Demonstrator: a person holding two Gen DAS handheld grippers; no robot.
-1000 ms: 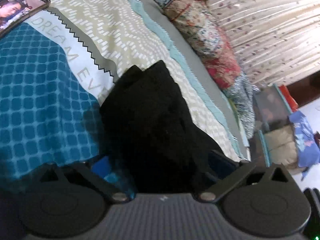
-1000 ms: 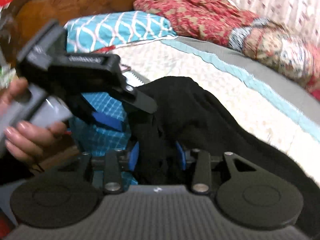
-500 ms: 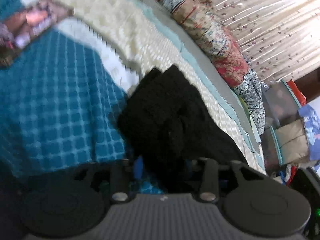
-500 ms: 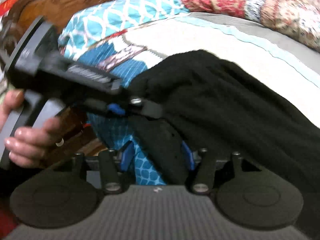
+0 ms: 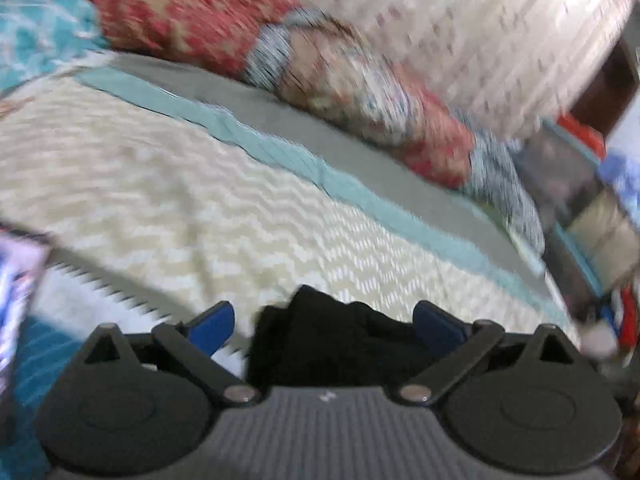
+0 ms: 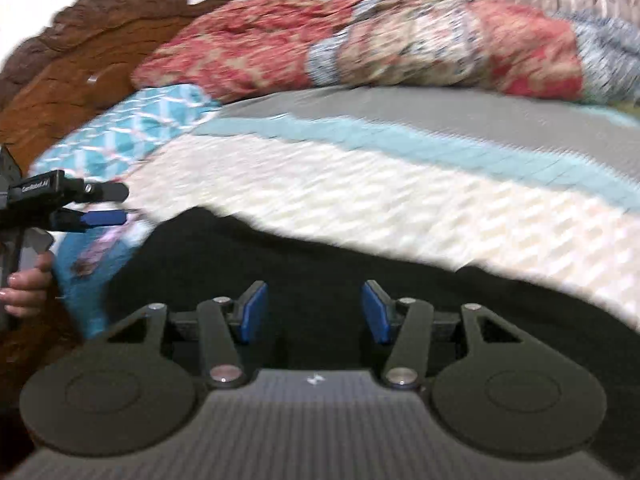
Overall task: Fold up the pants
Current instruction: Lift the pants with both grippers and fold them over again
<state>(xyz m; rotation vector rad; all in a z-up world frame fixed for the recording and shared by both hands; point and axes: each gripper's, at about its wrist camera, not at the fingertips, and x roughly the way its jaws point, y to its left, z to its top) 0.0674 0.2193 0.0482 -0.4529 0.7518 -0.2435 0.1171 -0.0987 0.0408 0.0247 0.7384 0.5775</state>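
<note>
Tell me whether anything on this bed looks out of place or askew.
The black pants lie in a lumpy heap across the bedspread, not yet squared into a neat fold. Both grippers have let go: the left gripper and right gripper are opening, with cloth between the pads but unpinched. Nothing looks spilled or damaged.

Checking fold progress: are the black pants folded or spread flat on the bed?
Cannot tell: the black fabric pants lie bunched on the patterned bedspread, blurred and partly hidden, under the opening right gripper.
</note>
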